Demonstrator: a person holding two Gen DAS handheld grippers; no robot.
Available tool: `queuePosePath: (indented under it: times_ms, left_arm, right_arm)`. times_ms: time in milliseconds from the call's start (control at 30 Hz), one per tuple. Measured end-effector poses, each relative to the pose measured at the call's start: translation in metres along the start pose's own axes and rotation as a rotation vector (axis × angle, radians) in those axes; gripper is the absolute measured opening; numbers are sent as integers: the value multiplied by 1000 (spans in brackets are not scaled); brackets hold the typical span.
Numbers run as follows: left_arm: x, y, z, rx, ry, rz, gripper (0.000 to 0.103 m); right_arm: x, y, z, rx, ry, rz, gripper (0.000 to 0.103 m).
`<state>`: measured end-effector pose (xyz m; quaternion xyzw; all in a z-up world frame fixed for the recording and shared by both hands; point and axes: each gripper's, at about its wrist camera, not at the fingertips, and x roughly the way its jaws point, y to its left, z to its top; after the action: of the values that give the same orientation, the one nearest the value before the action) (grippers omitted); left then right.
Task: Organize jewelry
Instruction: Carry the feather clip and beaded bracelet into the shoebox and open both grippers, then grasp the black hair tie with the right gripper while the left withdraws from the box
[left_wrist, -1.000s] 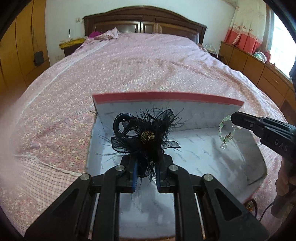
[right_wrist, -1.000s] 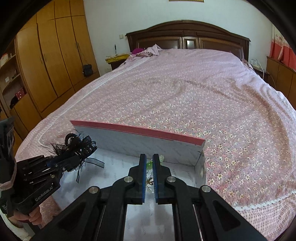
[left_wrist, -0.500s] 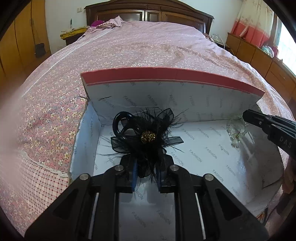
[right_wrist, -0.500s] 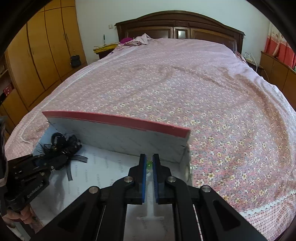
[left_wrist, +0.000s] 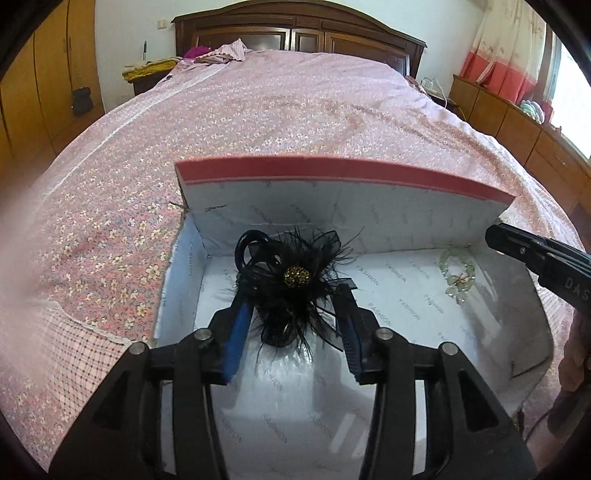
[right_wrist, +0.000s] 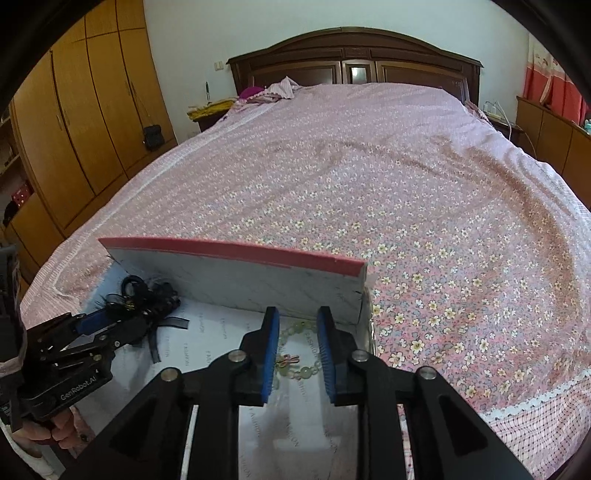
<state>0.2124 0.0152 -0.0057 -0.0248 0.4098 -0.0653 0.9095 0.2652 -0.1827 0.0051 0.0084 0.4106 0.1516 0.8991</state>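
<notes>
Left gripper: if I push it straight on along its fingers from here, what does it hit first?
Most likely the black feather hair clip, which lies between the open fingers of the left gripper, whose jaws have just been opening. Behind it come the box floor and its back wall. Depth is hard to judge in this view.

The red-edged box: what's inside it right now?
Inside the box lie a black feathered hair clip on its left side and a green bead bracelet on its right, on paper printed FASHION. The floor nearest the cameras is hidden by the grippers.
</notes>
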Motion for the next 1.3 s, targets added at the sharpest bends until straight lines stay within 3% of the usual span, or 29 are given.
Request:
queuePosePath:
  times_ms: [667, 1300]
  left_arm:
    - [-84, -4, -14, -2, -102, -41, 44]
    - [-124, 25, -65, -54, -101, 1, 44]
  right_arm:
    - [-101, 23, -25, 29, -132, 54, 26]
    - [-150, 31, -81, 49, -134, 42, 28]
